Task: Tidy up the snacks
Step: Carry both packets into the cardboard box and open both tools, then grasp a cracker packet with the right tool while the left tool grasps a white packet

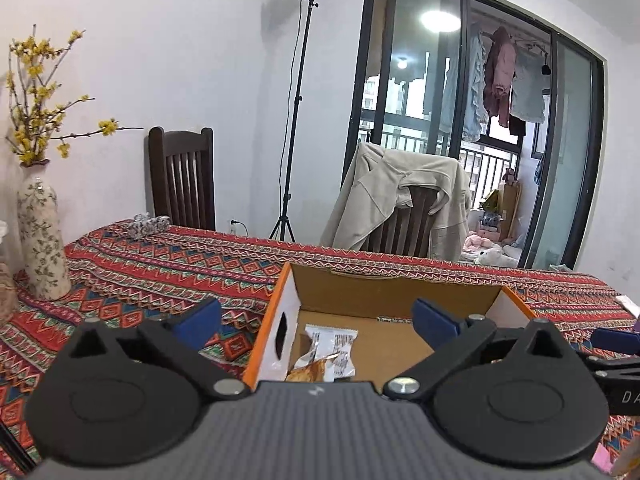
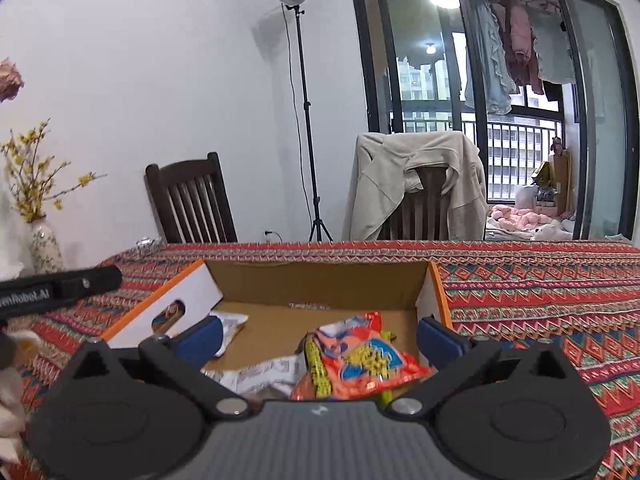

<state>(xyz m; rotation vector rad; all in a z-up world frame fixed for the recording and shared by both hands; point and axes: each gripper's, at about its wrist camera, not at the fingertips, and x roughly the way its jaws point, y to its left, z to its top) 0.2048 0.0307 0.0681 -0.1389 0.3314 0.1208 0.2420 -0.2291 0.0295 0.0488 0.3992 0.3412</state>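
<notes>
An open cardboard box (image 1: pixel 384 288) with orange-edged white side walls stands on the patterned tablecloth. A clear-wrapped snack packet (image 1: pixel 328 354) lies on its floor at the near left. In the right wrist view the same box (image 2: pixel 320 282) holds an orange and blue snack bag (image 2: pixel 364 360), a white packet (image 2: pixel 264 374) and a silver packet (image 2: pixel 228 322). My left gripper (image 1: pixel 318 320) hangs open over the box's near left corner, nothing between its blue pads. My right gripper (image 2: pixel 318 336) is open above the orange bag, its pads apart from it.
A flowered vase (image 1: pixel 42 240) with yellow blossoms stands at the table's left. Two dark chairs sit behind the table, one (image 1: pixel 404 216) draped with a beige jacket. A lamp stand (image 1: pixel 294 120) rises by the wall. The left gripper's arm (image 2: pixel 60 288) shows at the right wrist view's left edge.
</notes>
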